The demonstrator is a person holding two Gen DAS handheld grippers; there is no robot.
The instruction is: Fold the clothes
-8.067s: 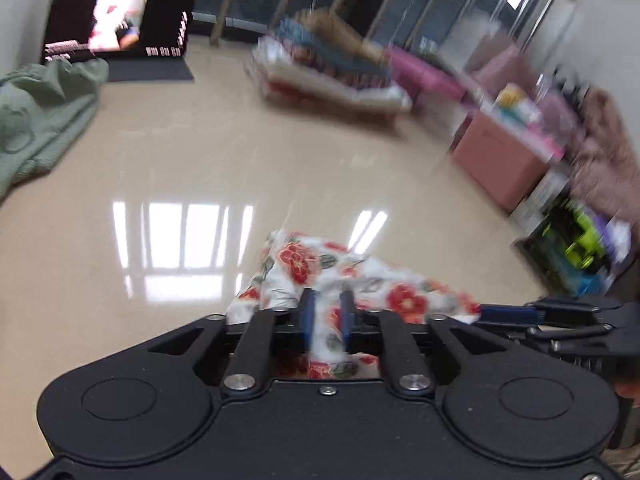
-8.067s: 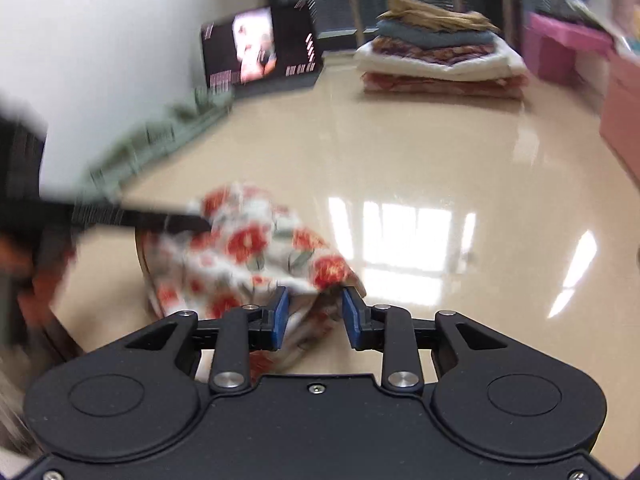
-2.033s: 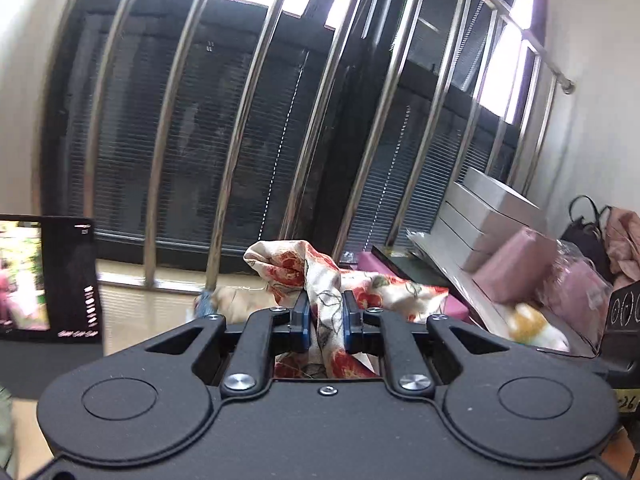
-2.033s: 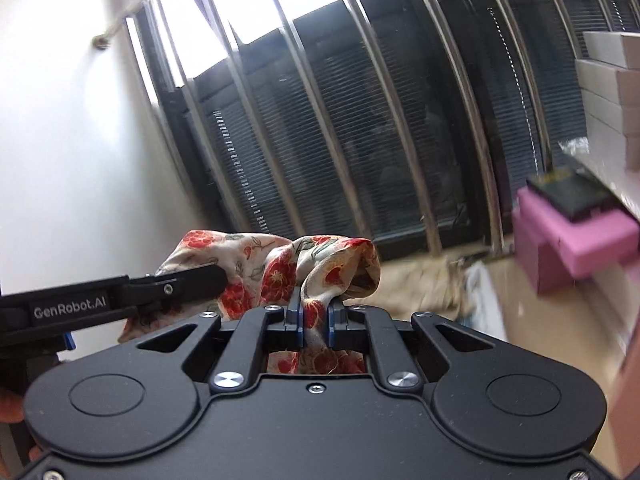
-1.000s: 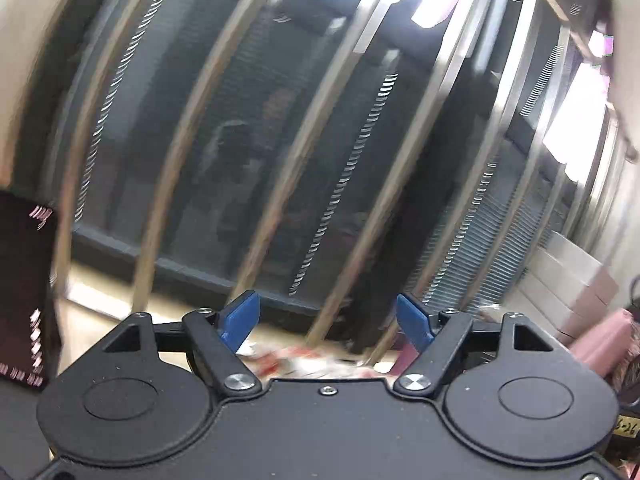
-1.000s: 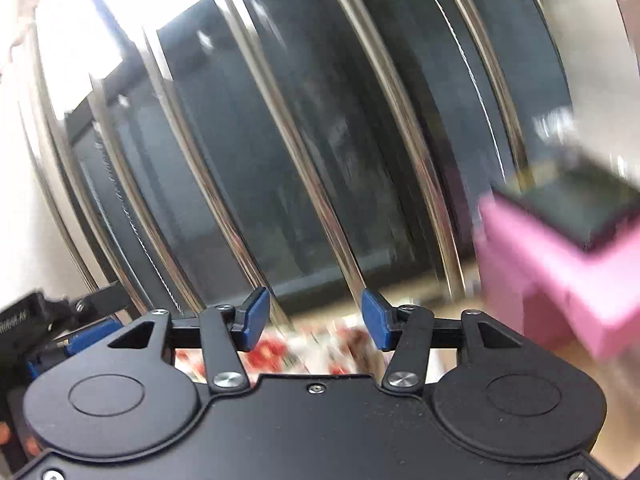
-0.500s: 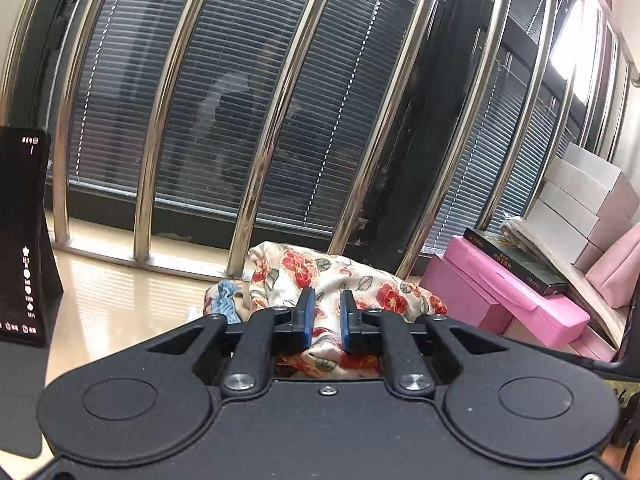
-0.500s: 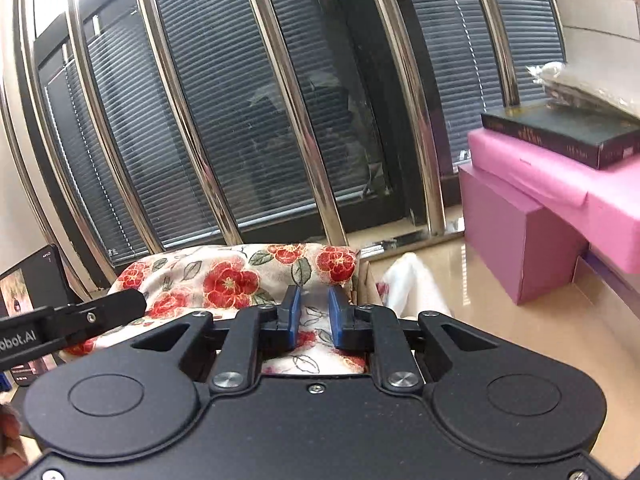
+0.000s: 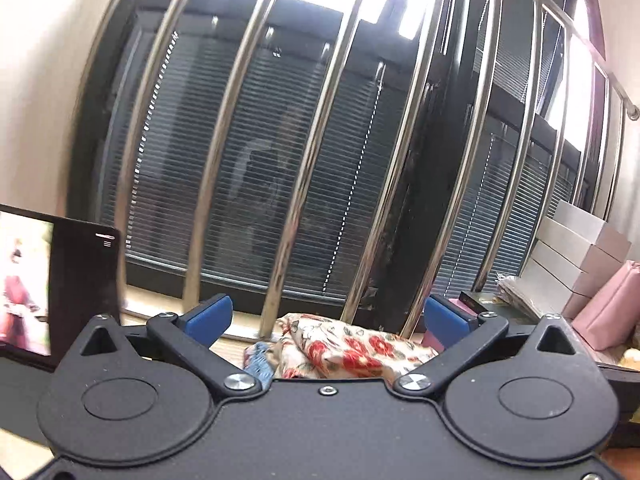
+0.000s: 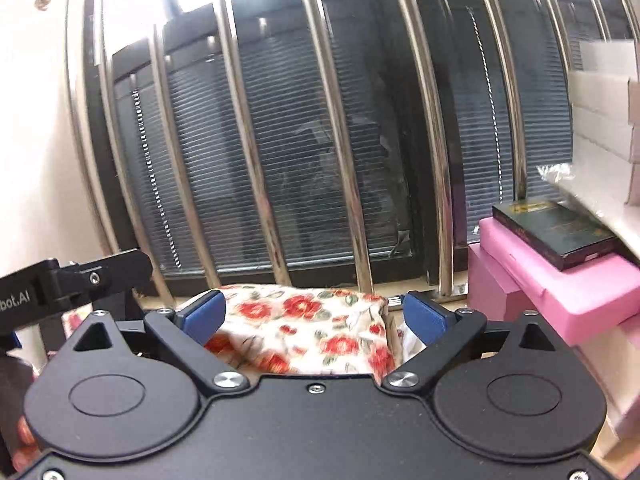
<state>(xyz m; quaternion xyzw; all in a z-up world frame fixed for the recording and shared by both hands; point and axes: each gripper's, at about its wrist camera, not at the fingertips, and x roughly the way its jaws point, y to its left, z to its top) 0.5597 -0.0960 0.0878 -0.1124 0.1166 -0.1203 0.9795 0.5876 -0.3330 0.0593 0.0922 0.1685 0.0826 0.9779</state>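
A white garment with red flowers lies folded on top of a pile of clothes below the window bars; it also shows in the right wrist view. My left gripper is open and empty just above and behind the garment, blue pads spread wide. My right gripper is open and empty too, with the garment lying between and below its pads. The left gripper's body shows at the left of the right wrist view. The rest of the pile is hidden under the gripper bodies.
Steel window bars and dark blinds stand close behind the pile. A screen stands at the left. Pink boxes with a black book and white boxes stand at the right. A blue cloth peeks beside the garment.
Both grippers, shut on the floral garment half a second ago, have opened wide and let it go. It now rests on the pile, and both views have tilted upward.
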